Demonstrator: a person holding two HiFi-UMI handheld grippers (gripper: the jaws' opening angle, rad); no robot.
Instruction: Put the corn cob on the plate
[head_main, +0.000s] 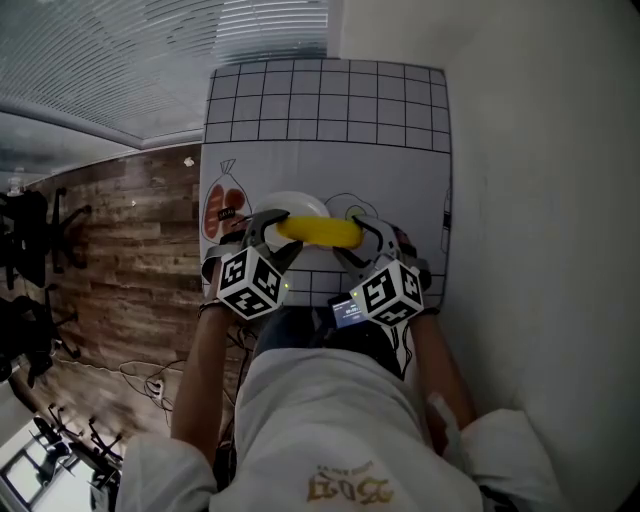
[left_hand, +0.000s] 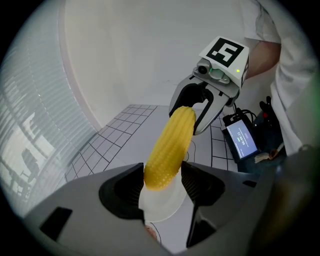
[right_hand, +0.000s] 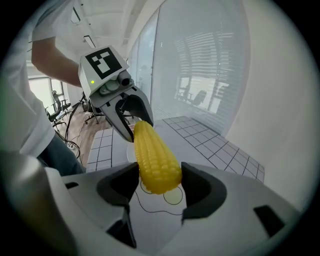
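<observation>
nearest the person, the left gripper (head_main: 272, 232) and the right gripper (head_main: 362, 238) are facing each other, angling downward. each one is clamping one end of the corn cob (head_main: 318, 232), with its jaws standing wide around the thick cob and the pads pressing on the kernels. the cob is hanging level between them, over the near half of the white plate (head_main: 292, 203); it is looking clear of the dish, though contact cannot be ruled out. beyond the plate, the grid-printed mat (head_main: 330, 110) is stretching away toward the wall.

the cob is looking stiff and light, probably a plastic model, so it is not sagging between the two grips. its rounded, bumpy, glossy skin is likely making it prone to rolling or slipping out endwise. the holds near the two blunt ends are seeming sound, and a single grip across the middle would serve as well.
</observation>
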